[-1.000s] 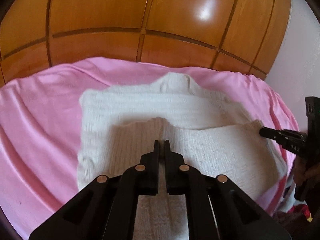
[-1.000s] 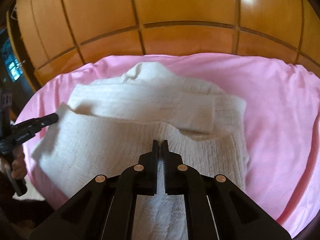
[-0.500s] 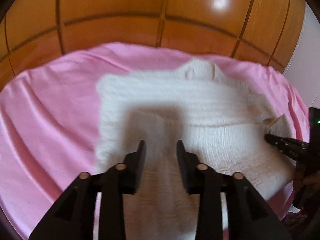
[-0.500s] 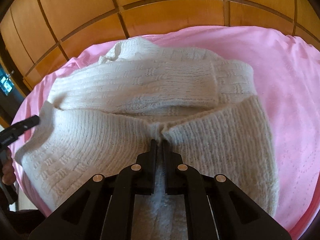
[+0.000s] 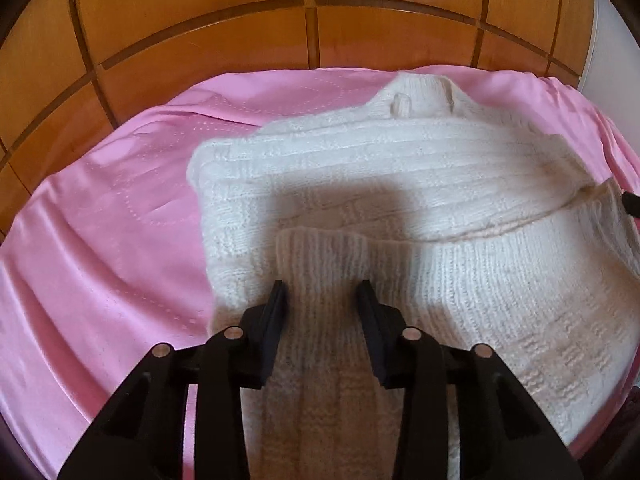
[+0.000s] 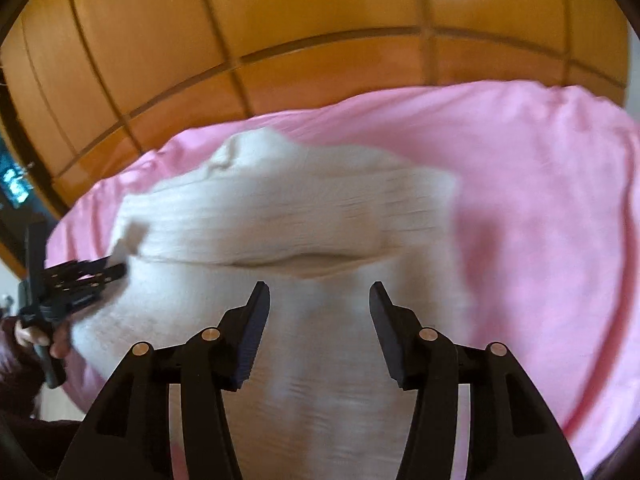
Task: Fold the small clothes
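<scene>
A cream knitted sweater (image 5: pixel 400 168) lies on the pink bedsheet (image 5: pixel 120 220), collar at the far side and lower half folded up over the chest. My left gripper (image 5: pixel 322 300) hovers over the folded hem at its left part. Its jaws are apart and closing, with ribbed knit lying between the fingers and the pads not pressing it. In the blurred right wrist view the sweater (image 6: pixel 280 208) fills the middle. My right gripper (image 6: pixel 316 300) is over the hem, jaws wide and opening, fabric below them. The left gripper (image 6: pixel 116 270) shows at the sweater's left edge.
A glossy wooden panelled wall (image 5: pixel 280 20) rises straight behind the bed. Pink sheet (image 6: pixel 540 180) spreads wide to the right of the sweater. A hand (image 6: pixel 36 336) holds the left gripper's handle at the bed's left edge. A white wall shows at far right.
Both grippers were shut on the sweater's hem and carried it up over the chest. The left let go first, then the right; the hem now lies on the sweater.
</scene>
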